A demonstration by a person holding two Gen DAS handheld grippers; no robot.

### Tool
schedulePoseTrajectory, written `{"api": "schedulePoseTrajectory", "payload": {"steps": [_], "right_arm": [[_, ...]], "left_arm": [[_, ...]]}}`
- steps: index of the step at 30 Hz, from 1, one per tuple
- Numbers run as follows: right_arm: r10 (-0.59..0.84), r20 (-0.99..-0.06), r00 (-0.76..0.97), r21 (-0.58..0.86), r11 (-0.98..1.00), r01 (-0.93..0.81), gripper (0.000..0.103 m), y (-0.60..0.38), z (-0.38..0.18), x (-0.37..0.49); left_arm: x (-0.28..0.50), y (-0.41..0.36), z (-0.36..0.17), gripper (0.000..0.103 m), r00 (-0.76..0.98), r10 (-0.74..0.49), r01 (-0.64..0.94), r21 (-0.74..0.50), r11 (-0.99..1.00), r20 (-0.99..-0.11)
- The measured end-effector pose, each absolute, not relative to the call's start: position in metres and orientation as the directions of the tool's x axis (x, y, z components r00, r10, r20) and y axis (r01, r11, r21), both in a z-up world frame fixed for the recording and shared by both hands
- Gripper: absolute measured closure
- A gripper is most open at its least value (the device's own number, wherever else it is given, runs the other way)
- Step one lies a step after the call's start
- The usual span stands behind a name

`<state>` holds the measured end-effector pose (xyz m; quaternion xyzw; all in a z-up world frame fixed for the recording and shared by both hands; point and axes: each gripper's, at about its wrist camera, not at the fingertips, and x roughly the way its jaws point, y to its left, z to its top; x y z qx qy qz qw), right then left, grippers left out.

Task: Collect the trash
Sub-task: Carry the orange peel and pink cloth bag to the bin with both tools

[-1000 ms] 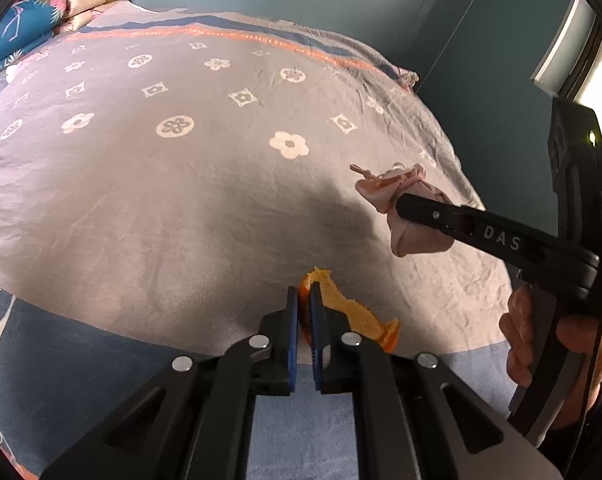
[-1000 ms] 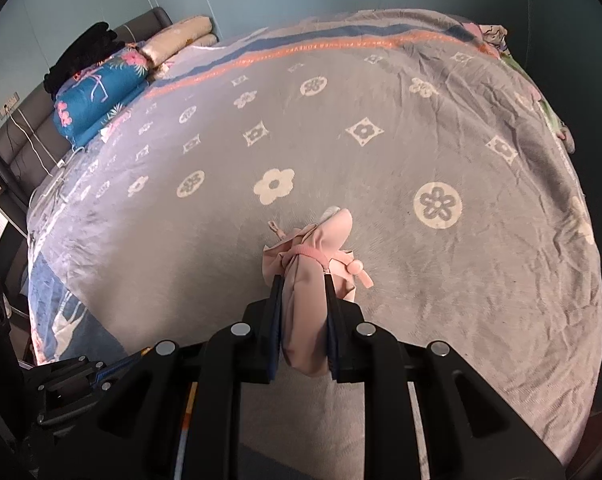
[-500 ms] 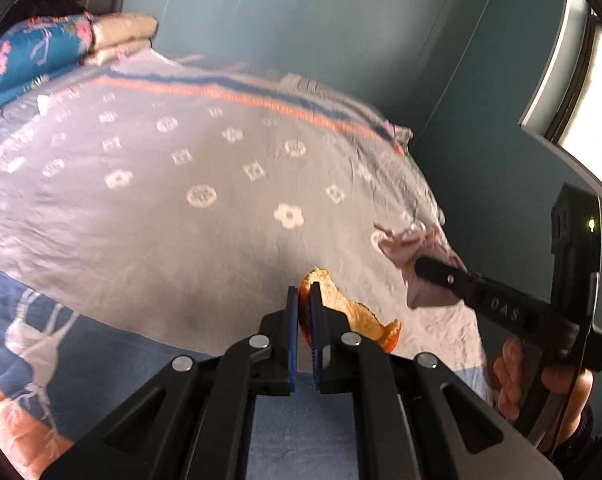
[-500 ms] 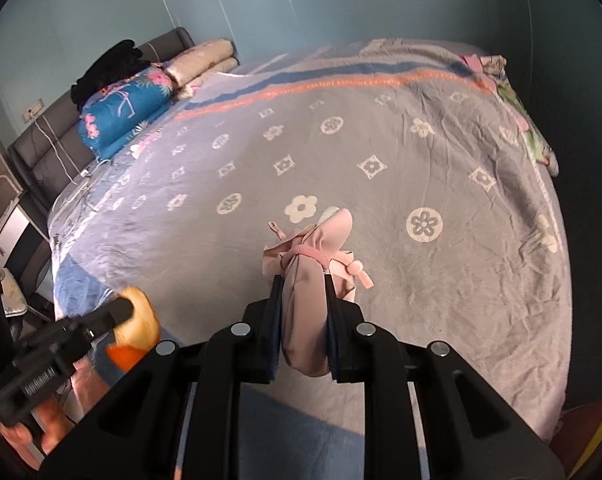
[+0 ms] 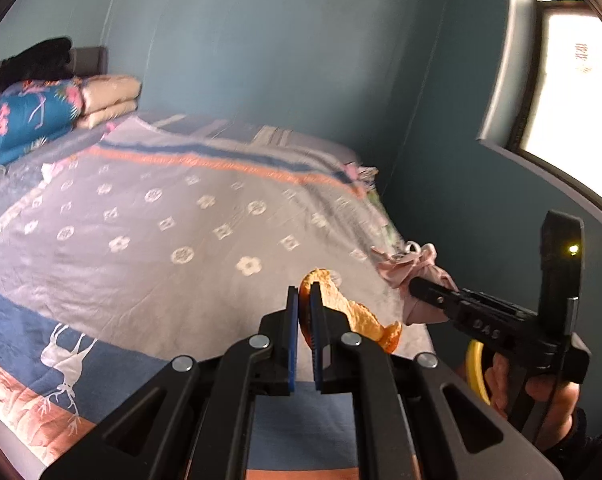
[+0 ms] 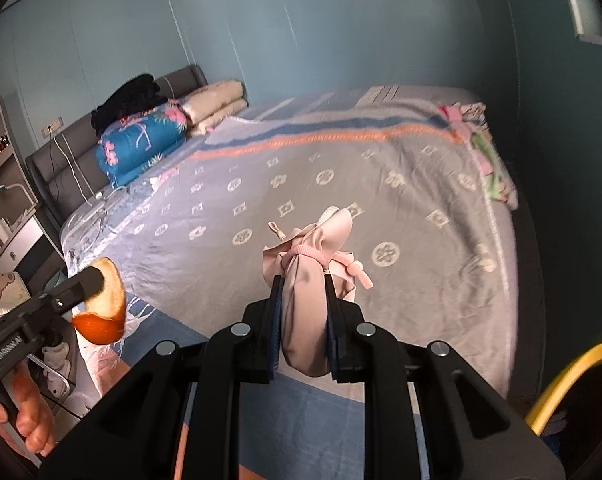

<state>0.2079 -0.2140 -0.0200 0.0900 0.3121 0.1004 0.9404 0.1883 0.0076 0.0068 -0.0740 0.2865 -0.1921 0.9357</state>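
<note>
While held clear above the bed (image 5: 149, 248), left gripper (image 5: 304, 300) pinched tight on an orange peel (image 5: 353, 312), thin rind caught between the blue pads, the rest curling off toward 4 o'clock in the left wrist view. Seen from the right wrist camera, same peel (image 6: 103, 304) at 9 o'clock, pale inside facing up, orange skin below, carried at the tip of that gripper, a hand (image 6: 25, 416) on the grip at 8 o'clock. Right gripper (image 6: 303, 292) clamped on a pink tied bag (image 6: 305, 300), the bundle squeezed between both pads, knotted top and pink tie poking out past the fingertips toward 12 o'clock. In the left wrist view, same bag (image 5: 417, 276) at 3 o'clock, off the bedspread, near the bed's right edge. Folded quilts (image 6: 141, 140) stacked by the headboard at 10 o'clock. Yellow curved rim (image 6: 569, 372) at 4 o'clock, blurred, cannot tell what.
</note>
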Motion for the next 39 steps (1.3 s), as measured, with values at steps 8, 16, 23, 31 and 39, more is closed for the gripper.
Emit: {"api": "schedulePoseTrajectory", "payload": {"steps": [8, 16, 23, 31, 39], "right_arm": [[0.223, -0.522, 0.823, 0.245, 0.964, -0.106, 0.085, -0.259, 0.0, 0.165], [0.173, -0.492, 0.853, 0.265, 0.963, -0.042, 0.085, -0.31, 0.006, 0.127], [0.117, -0.482, 0.868, 0.282, 0.959, 0.027, 0.085, -0.356, 0.005, 0.095], [0.045, -0.481, 0.876, 0.3, 0.947, 0.117, 0.085, -0.407, -0.003, 0.062], [-0.013, -0.498, 0.867, 0.308, 0.932, 0.191, 0.085, -0.446, -0.019, 0.041]], "left_arm": [[0.152, -0.037, 0.036, 0.098, 0.769, -0.423, 0.378, -0.191, 0.906, -0.48], [0.131, -0.086, 0.051, 0.098, 0.75, -0.469, 0.457, -0.148, 0.877, -0.465], [0.119, -0.129, 0.056, 0.098, 0.725, -0.504, 0.51, -0.125, 0.851, -0.47], [0.107, -0.176, 0.057, 0.098, 0.686, -0.545, 0.575, -0.102, 0.812, -0.482], [0.11, -0.216, 0.038, 0.098, 0.602, -0.611, 0.631, -0.163, 0.758, -0.514]]}}
